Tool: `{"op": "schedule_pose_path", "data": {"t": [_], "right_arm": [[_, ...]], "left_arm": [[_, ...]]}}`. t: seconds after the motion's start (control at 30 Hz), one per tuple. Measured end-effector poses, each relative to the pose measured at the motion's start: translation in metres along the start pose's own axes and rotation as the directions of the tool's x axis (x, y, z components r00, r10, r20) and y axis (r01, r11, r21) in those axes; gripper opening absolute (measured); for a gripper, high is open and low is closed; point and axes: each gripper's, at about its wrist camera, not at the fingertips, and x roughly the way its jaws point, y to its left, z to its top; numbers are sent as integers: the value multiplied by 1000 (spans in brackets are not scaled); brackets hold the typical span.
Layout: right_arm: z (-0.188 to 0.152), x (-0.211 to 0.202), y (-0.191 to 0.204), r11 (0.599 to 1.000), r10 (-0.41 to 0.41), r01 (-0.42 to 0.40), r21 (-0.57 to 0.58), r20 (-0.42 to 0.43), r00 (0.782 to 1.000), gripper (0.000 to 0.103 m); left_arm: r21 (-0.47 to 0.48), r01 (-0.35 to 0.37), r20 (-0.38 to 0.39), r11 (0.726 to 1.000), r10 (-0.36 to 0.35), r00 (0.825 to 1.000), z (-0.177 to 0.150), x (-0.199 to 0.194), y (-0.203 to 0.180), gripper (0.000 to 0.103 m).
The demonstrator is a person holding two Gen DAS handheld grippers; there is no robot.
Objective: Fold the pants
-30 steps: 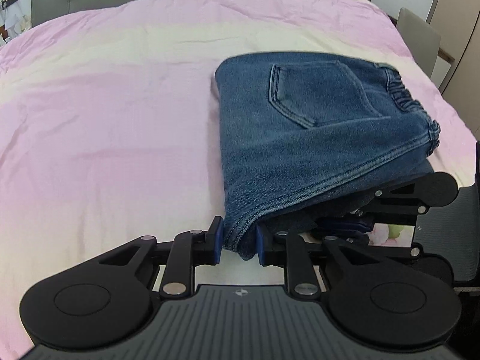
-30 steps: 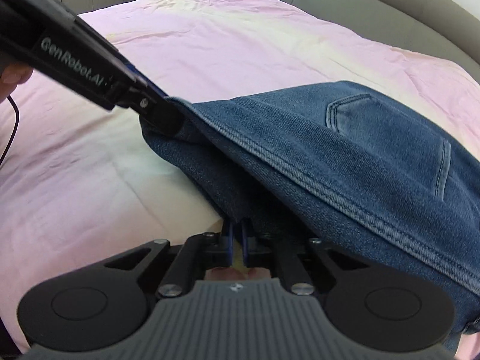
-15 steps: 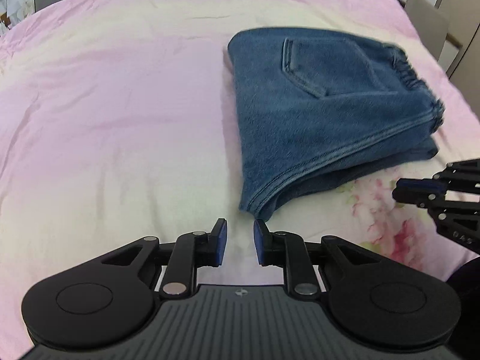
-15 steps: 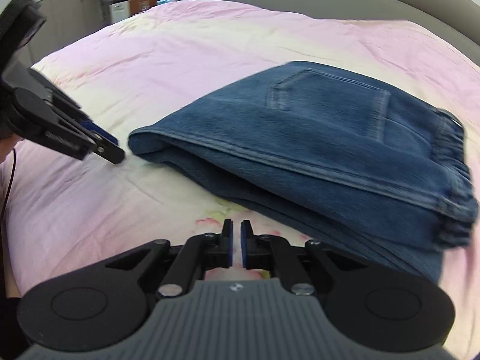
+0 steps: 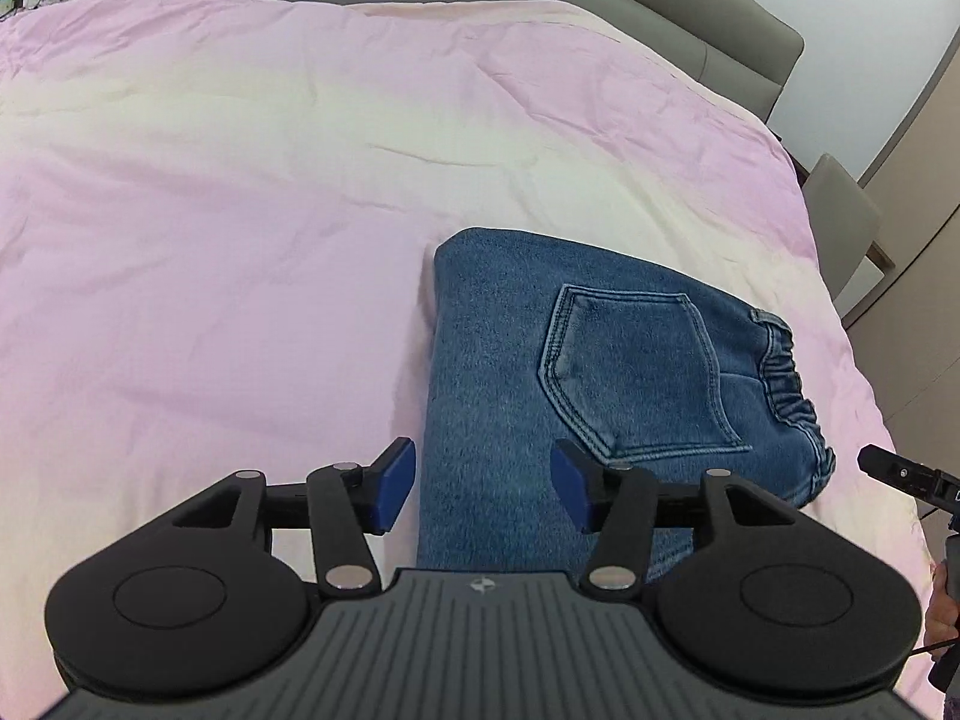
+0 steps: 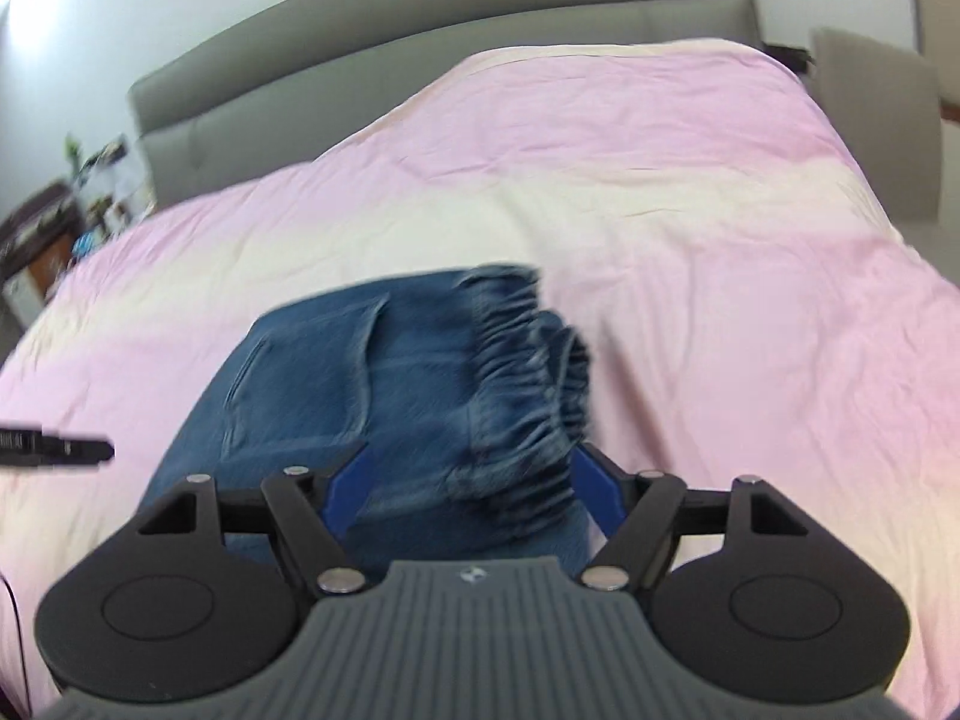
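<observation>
The left tool [image 5: 483,495] is hovering over the near end of the folded pants [image 5: 600,396], tilting downward, its blue pads [image 5: 393,492] standing apart and pressing on nothing; its jaws have just been opening. The right tool [image 6: 474,495] is hanging above the waistband end of the pants, also angled down, its jaws having just been opening wide, denim showing between them but not gripped. Each tool's tip is showing at the edge of the other's view.

Faded blue denim pants [image 5: 600,360] on smooth, matt pink cotton bedspread [image 5: 240,210].
</observation>
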Motion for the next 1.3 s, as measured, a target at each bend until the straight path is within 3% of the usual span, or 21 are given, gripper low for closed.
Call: {"op": "schedule_pose_path", "data": {"t": [0.3, 0.5, 0.63, 0.73, 0.93, 1.0, 1.03, 1.07, 1.1, 1.17, 1.3], "right_arm": [[34, 72, -48, 974, 85, -49, 220, -153, 985, 78], [19, 106, -80, 934, 172, -78, 349, -247, 954, 78], [7, 121, -94, 897, 244, -116, 428, -259, 935, 78], [4, 127, -98, 889, 269, -135, 438, -262, 927, 77], [5, 139, -95, 888, 312, -173, 427, -282, 907, 65], [8, 143, -90, 898, 304, -172, 405, -287, 908, 63], [8, 142, -89, 897, 307, -174, 406, -287, 907, 61], [9, 141, -88, 896, 310, -179, 407, -284, 907, 58], [10, 137, -86, 899, 310, -182, 398, -282, 908, 56], [16, 129, -78, 913, 295, -182, 365, -282, 913, 48], [32, 108, -58, 936, 271, -189, 296, -266, 925, 41]], "left_arm": [[-18, -11, -69, 1000, 10, 998, 25, 49, 4, 68], [6, -19, -129, 1000, 19, 991, 25, 70, 6, 71], [14, -11, -142, 1000, 13, 990, 23, 80, 8, 75], [7, 9, -148, 1000, -8, 989, 23, 87, 10, 77], [-20, 54, -170, 998, -57, 984, 25, 102, 21, 83], [-58, 93, -177, 994, -101, 979, 25, 106, 29, 80], [-85, 118, -179, 989, -131, 975, 24, 106, 34, 73], [-118, 144, -180, 983, -163, 970, 24, 106, 38, 58], [-148, 161, -183, 976, -187, 965, 24, 105, 39, 55], [-143, 144, -175, 979, -169, 970, 25, 99, 34, 42], [-133, 156, -133, 979, -173, 976, 28, 82, 27, 22]]}}
